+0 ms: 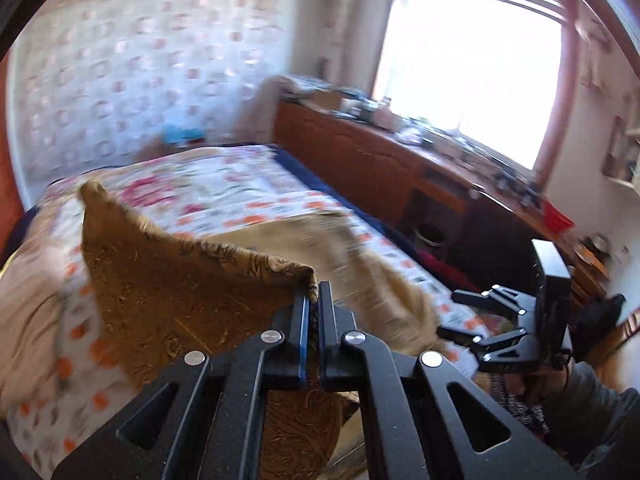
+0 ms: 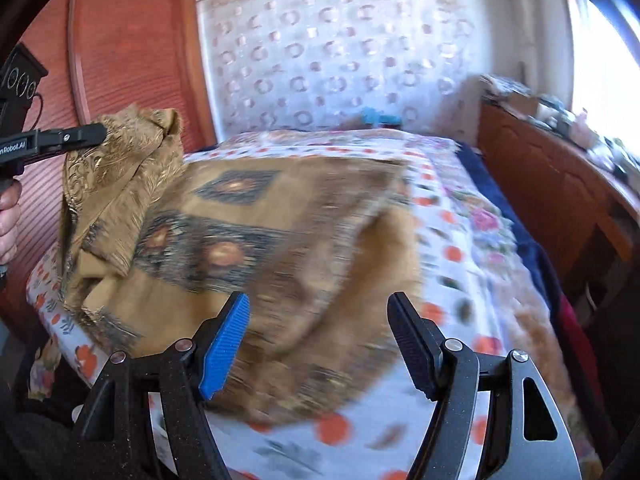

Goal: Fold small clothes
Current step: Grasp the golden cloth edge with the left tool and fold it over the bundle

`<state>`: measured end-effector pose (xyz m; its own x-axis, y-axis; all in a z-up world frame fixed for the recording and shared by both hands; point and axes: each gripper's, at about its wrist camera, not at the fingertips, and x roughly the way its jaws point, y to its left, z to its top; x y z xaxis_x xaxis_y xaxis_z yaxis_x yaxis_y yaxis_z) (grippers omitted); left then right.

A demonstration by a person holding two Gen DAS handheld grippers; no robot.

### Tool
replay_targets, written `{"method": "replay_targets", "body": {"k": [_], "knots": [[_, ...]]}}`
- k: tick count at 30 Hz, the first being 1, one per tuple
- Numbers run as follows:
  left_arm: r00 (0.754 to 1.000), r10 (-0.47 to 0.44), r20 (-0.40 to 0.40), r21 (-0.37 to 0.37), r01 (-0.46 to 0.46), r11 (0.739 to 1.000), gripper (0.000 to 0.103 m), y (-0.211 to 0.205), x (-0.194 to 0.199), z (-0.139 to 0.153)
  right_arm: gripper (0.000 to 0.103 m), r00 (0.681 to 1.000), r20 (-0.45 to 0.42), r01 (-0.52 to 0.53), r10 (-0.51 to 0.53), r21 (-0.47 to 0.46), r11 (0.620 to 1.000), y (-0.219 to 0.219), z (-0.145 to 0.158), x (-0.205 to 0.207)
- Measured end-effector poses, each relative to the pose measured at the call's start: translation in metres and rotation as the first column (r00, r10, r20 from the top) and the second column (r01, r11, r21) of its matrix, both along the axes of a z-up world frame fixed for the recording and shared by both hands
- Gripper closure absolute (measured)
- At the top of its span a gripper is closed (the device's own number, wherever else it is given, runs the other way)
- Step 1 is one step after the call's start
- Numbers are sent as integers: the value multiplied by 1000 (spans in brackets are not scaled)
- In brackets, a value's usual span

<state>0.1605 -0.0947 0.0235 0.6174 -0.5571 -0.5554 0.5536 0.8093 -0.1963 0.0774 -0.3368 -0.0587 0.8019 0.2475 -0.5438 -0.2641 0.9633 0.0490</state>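
A: So, left wrist view first. What's the left gripper point(image 1: 314, 300) doing?

B: Jaws clenched on a corner of the brown patterned cloth point(image 1: 168, 296), lifted off the bed point(image 1: 224, 184). Cloth hangs lower left of frame, rest trails blurred twd centre. Bedsheet w/ orange dots and pink flowers under it.

A: Right gripper visible there?

B: Yes, right gripper point(image 1: 468, 316) at mid-right edge, jaws apart, nothing betw them, over the bed's edge. Sleeve point(image 1: 588, 396) lower right behind it.

A: Any text?

B: None legible in that view. Bright window point(image 1: 468, 80) upper right, wooden cabinet point(image 1: 360, 152) below it, clutter on top too blurred to name.

A: Right wrist view?

B: Right gripper point(image 2: 320, 324) bottom centre, released, one blue pad point(image 2: 226, 348) and one black pad, hovering over the cloth point(image 2: 280, 232), not touching as far as I can tell. Cloth spreads across frame centre on the sheet.

A: Left one?

B: Left gripper point(image 2: 100, 134) at upper left, nipping a bunched corner held up. White lettering on its body, partly cut off, reads "nRobot.AI". Hand point(image 2: 10, 216) on the grip at left edge.
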Motion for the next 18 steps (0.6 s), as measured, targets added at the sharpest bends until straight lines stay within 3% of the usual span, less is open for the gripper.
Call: {"method": "replay_targets", "body": {"k": [7, 13, 14, 16, 18], "knots": [[984, -178, -26, 4, 178, 984, 99, -92, 17, 16, 30, 997, 1, 77, -77, 32, 997, -47, -1, -15], [981, -181, -72, 50, 185, 981, 98, -110, 15, 9, 30, 995, -2, 98, -98, 40, 994, -57, -4, -28], [981, -177, -74, 60, 182, 982, 95, -105, 14, 8, 30, 995, -5, 100, -100, 40, 994, -58, -5, -28], [984, -162, -73, 57, 167, 984, 58, -110, 18, 8, 30, 995, -8, 101, -101, 42, 994, -57, -5, -31], [987, -147, -64, 36, 150, 988, 47, -102, 15, 10, 30, 995, -12, 101, -100, 44, 994, -56, -6, -22]]}}
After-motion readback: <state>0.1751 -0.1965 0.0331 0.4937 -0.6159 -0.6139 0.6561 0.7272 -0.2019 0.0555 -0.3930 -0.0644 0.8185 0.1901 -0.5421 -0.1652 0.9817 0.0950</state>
